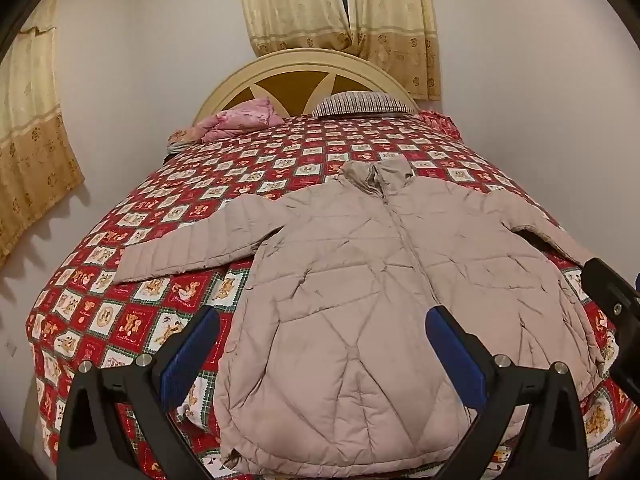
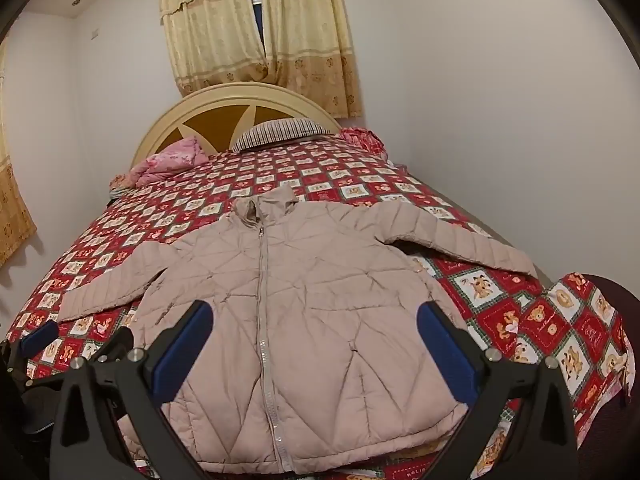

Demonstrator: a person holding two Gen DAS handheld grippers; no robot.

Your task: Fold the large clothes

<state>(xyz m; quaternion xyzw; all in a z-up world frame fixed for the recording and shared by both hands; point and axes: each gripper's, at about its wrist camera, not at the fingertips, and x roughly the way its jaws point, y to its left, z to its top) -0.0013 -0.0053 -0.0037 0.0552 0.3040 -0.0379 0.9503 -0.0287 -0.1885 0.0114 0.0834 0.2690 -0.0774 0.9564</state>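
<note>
Left wrist view: left gripper (image 1: pixel 322 350) spread wide, nothing held, above hem of beige quilted puffer jacket (image 1: pixel 380 276); right gripper (image 2: pixel 314 344) likewise wide open and empty over same hem. Jacket zipped, flat, front up, sleeves out on red patchwork bedspread (image 1: pixel 132 320). Beyond jacket collar: striped pillow (image 1: pixel 362 104), pink bundle (image 1: pixel 240 118), cream headboard (image 1: pixel 304 64), yellow curtains (image 1: pixel 340 12)
</note>
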